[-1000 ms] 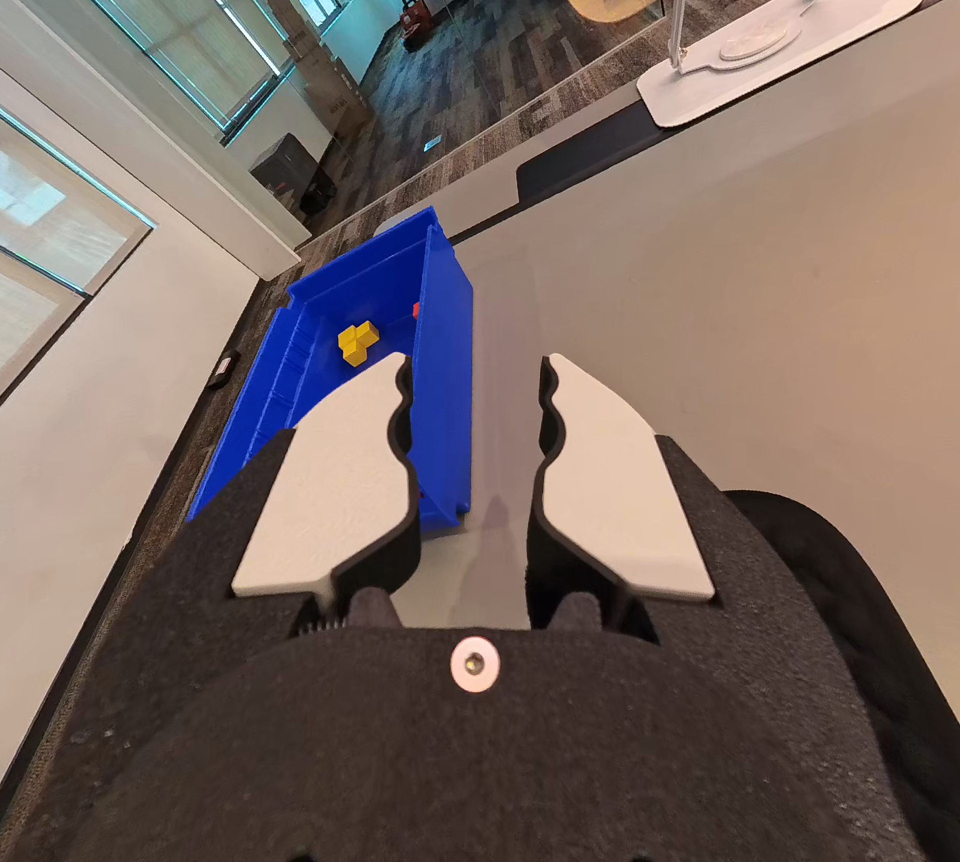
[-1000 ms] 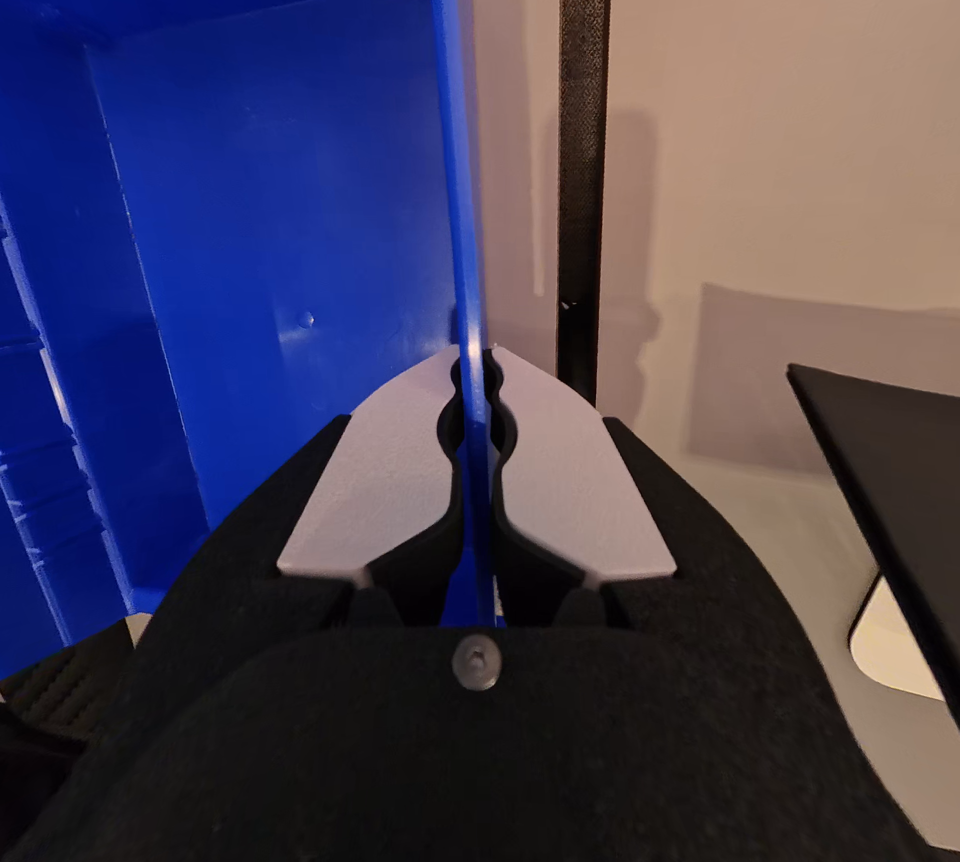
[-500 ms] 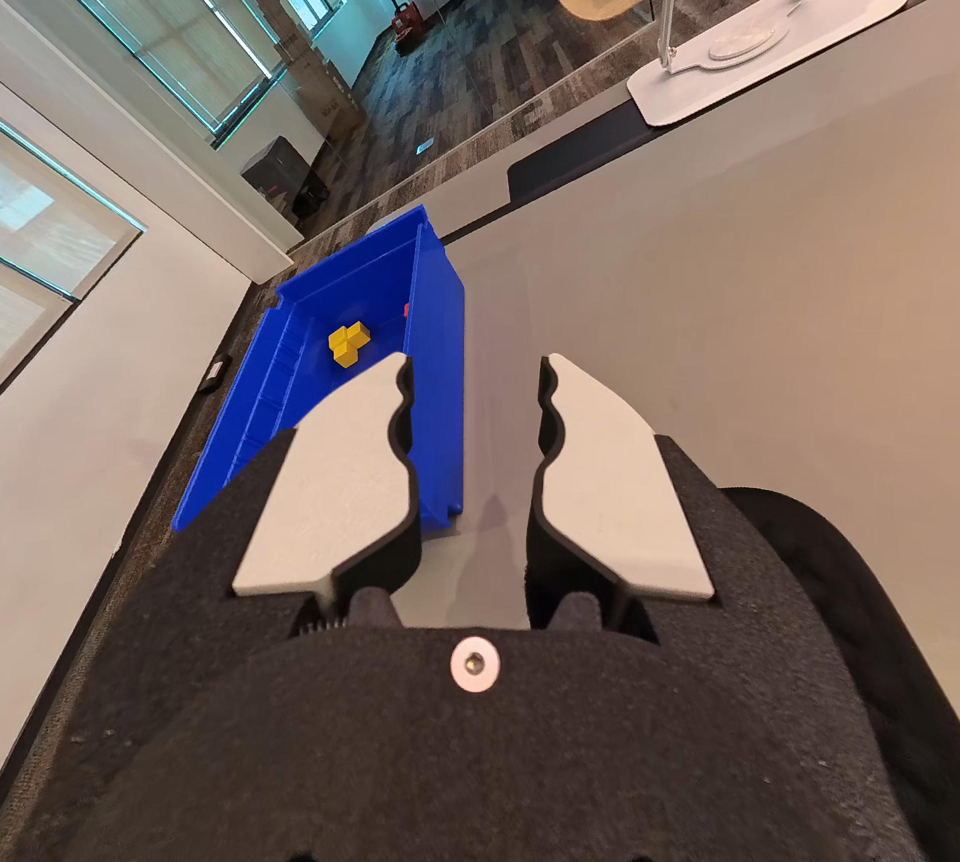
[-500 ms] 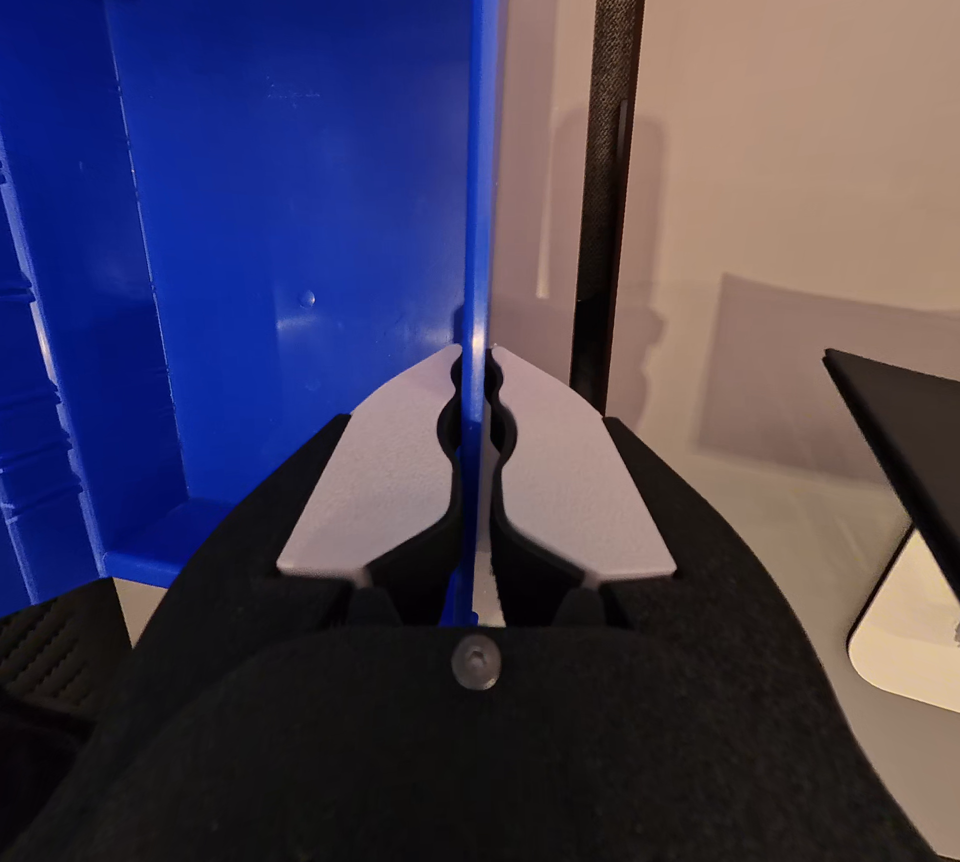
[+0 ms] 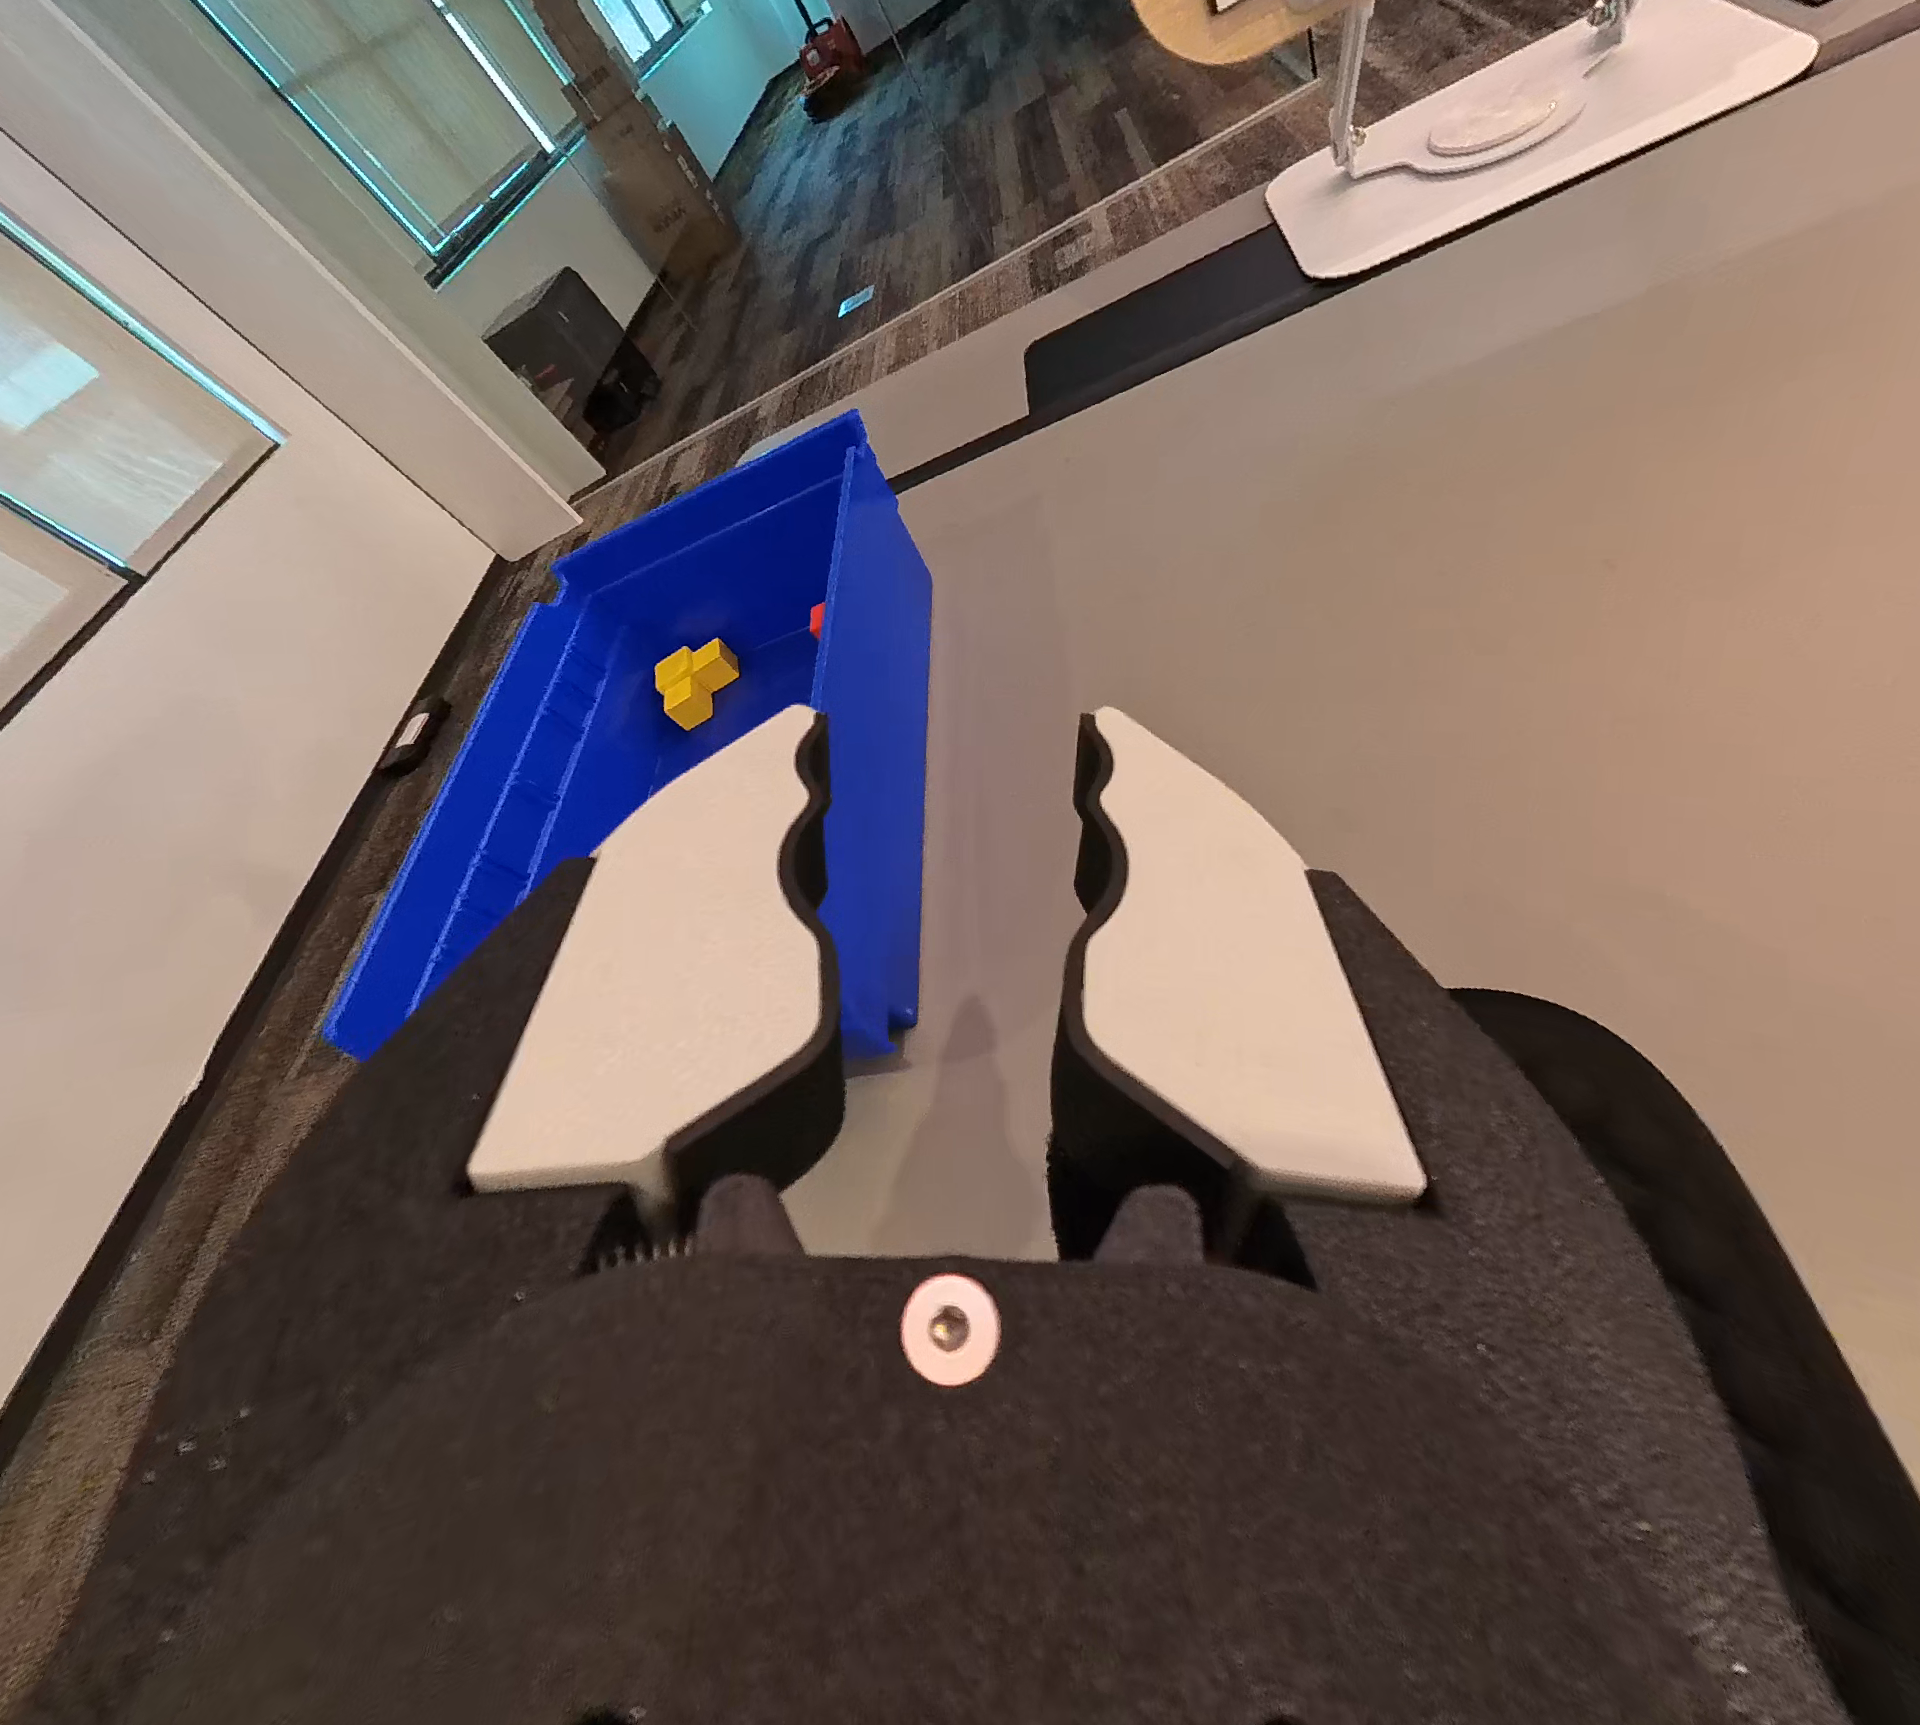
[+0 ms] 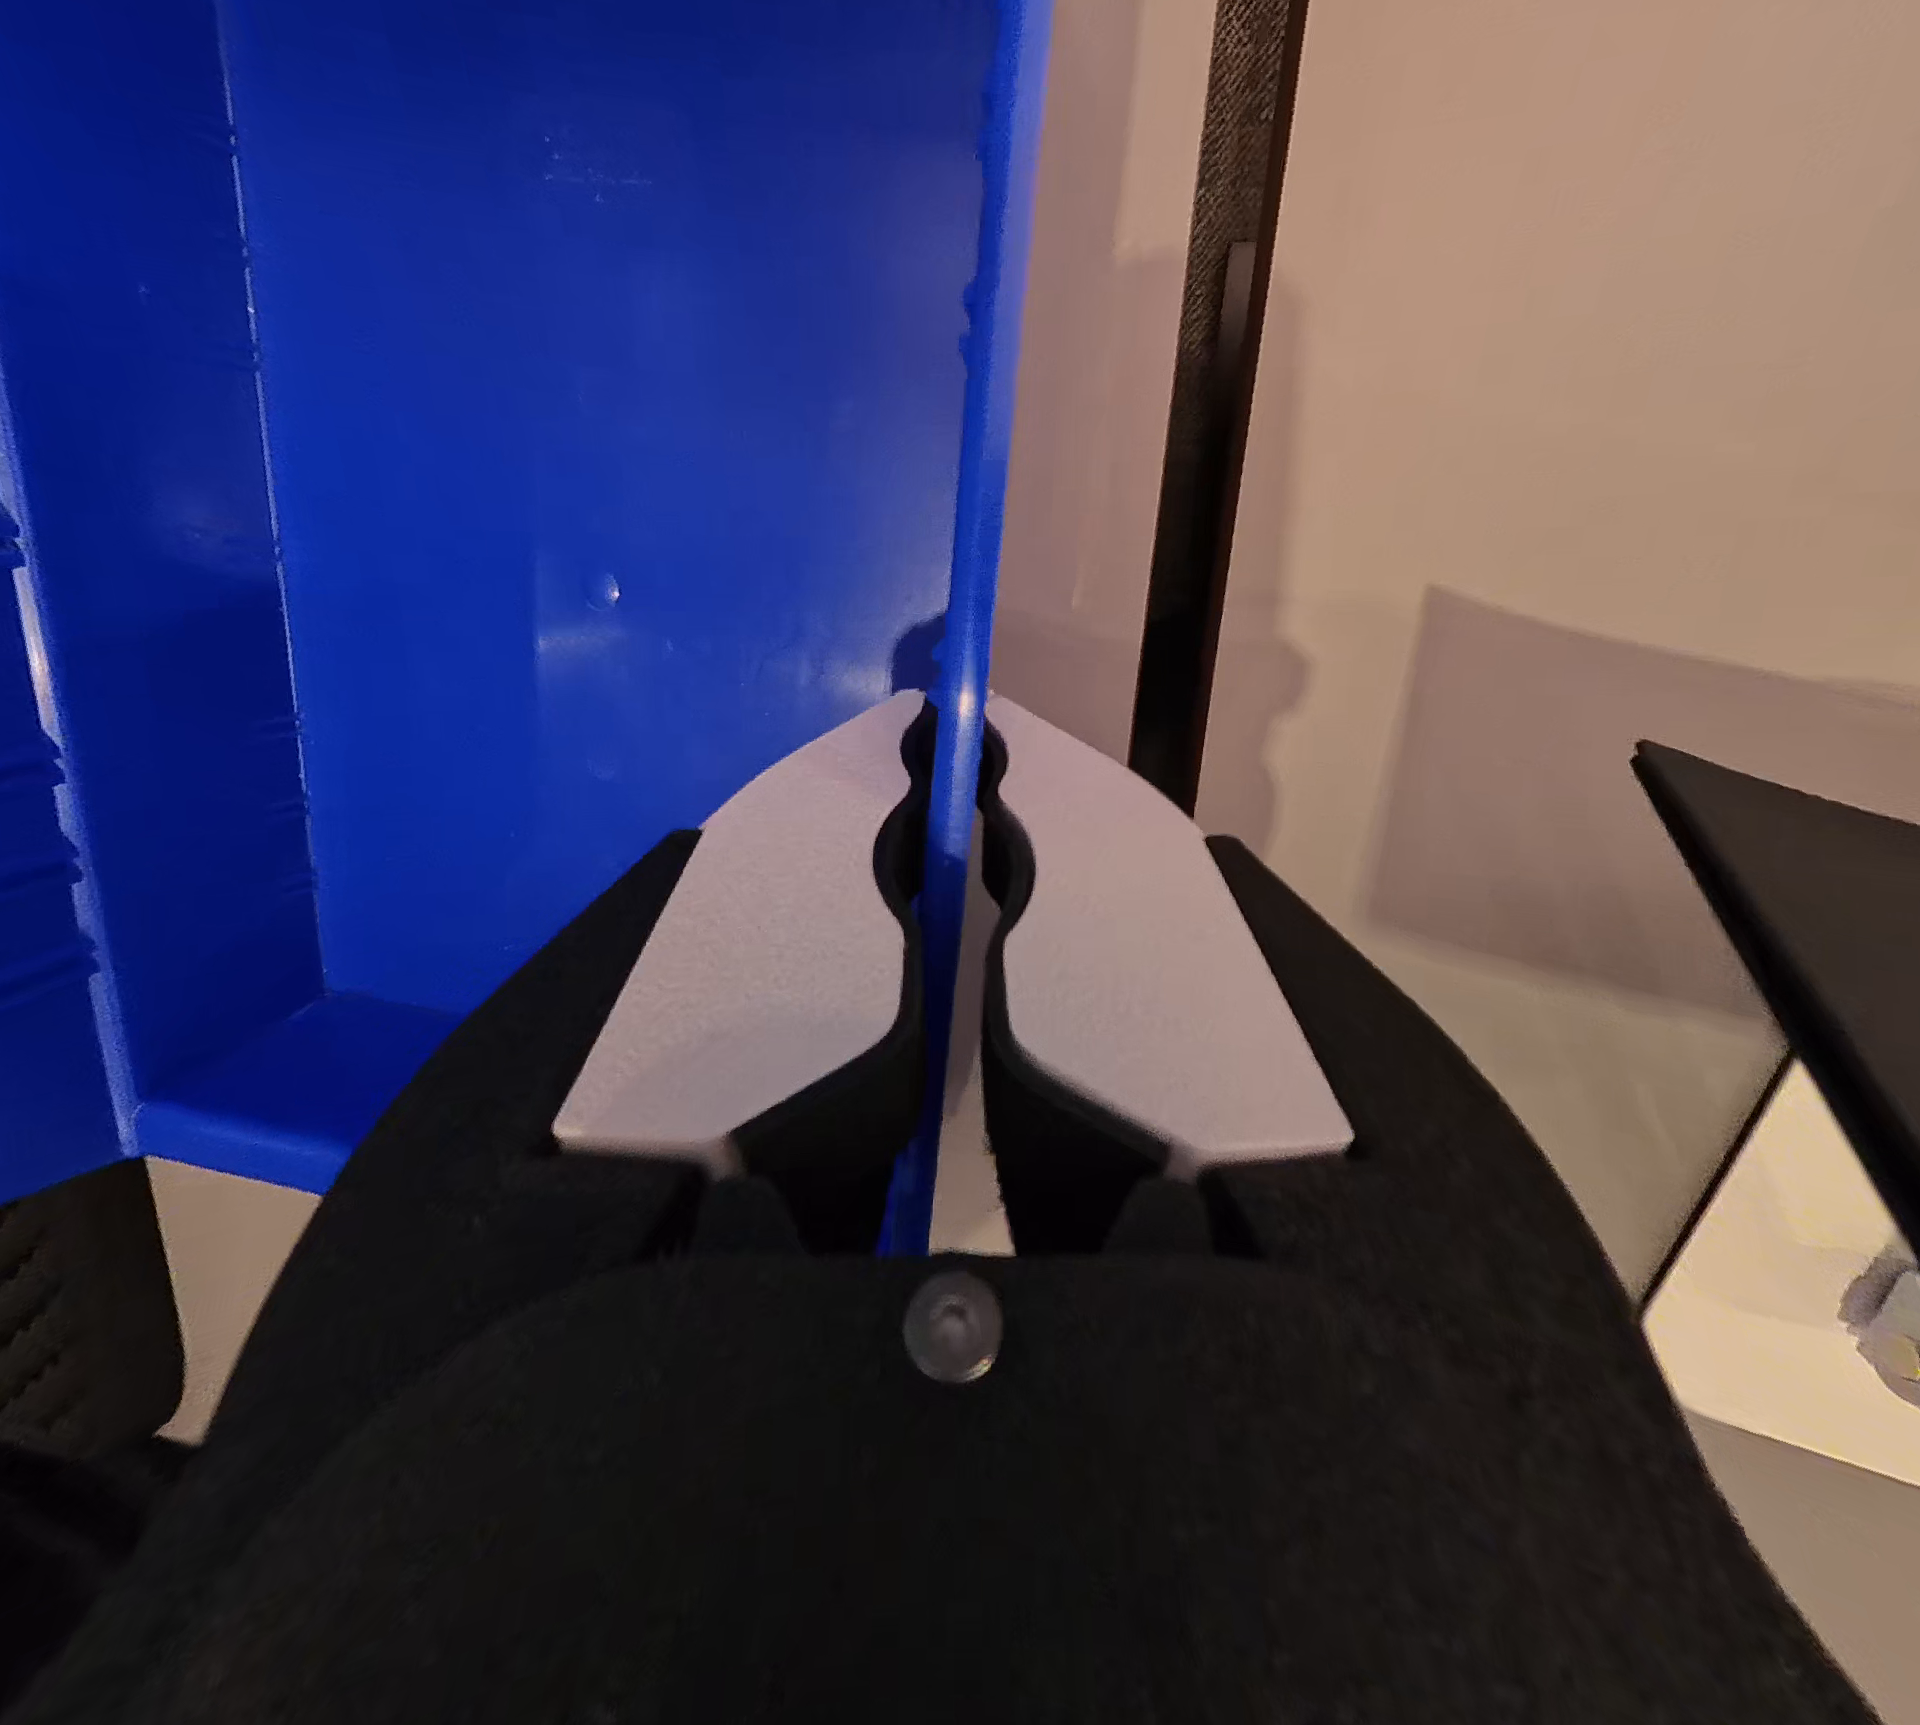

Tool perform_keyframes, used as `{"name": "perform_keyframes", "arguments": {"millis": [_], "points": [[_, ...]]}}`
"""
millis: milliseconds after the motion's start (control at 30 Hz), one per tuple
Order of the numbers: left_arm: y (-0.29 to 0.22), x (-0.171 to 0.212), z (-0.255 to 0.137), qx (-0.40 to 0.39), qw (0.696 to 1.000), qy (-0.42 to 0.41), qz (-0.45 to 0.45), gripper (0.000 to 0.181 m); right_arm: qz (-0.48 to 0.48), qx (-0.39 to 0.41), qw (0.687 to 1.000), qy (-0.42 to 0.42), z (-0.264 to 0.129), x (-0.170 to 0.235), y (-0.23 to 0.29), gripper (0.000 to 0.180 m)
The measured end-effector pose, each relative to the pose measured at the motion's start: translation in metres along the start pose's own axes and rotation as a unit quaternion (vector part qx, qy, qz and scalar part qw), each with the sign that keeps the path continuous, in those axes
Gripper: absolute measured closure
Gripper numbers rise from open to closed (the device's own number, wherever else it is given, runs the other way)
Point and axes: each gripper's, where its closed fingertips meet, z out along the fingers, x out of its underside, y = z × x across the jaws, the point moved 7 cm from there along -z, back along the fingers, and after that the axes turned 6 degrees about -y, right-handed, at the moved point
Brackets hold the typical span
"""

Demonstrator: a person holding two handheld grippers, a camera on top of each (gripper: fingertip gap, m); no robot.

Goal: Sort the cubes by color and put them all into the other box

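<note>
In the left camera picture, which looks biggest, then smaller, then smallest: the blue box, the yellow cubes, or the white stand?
1. blue box
2. white stand, though it sits farther off, so it may really be bigger
3. yellow cubes, by far the smallest

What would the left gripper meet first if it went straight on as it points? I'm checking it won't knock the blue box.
Probably the bare grey table: the open left gripper points at tabletop just right of the blue box. Its left finger overlaps the box wall in view, so a brush is possible; depth is unclear.
</note>
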Motion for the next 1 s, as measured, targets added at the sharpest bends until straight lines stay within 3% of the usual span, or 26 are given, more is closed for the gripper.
{"name": "perform_keyframes", "arguments": {"millis": [167,267,400,567,767,1000], "points": [[0.001,0.002,-0.007,-0.001,1.000,-0.001,0.003,0.135,-0.046,0.044,0.998,-0.007,0.002,0.000,0.003,0.165],[0.005,0.005,-0.010,-0.007,1.000,0.000,-0.002,0.135,-0.090,0.109,0.989,-0.031,-0.006,-0.008,0.009,0.155],[0.009,0.007,-0.012,-0.008,1.000,-0.003,-0.016,0.135,-0.151,0.217,0.961,-0.076,-0.031,-0.028,0.029,0.146],[0.002,0.008,-0.011,0.001,1.000,-0.006,-0.015,0.135,-0.218,0.291,0.917,-0.164,-0.067,-0.059,0.086,0.139],[-0.007,0.005,-0.010,0.013,1.000,-0.013,-0.018,0.135,-0.270,0.275,0.874,-0.295,-0.094,-0.086,0.189,0.135],[-0.009,0.003,-0.015,0.017,0.999,-0.022,-0.034,0.135,-0.248,0.177,0.844,-0.442,-0.104,-0.087,0.301,0.119]]}}
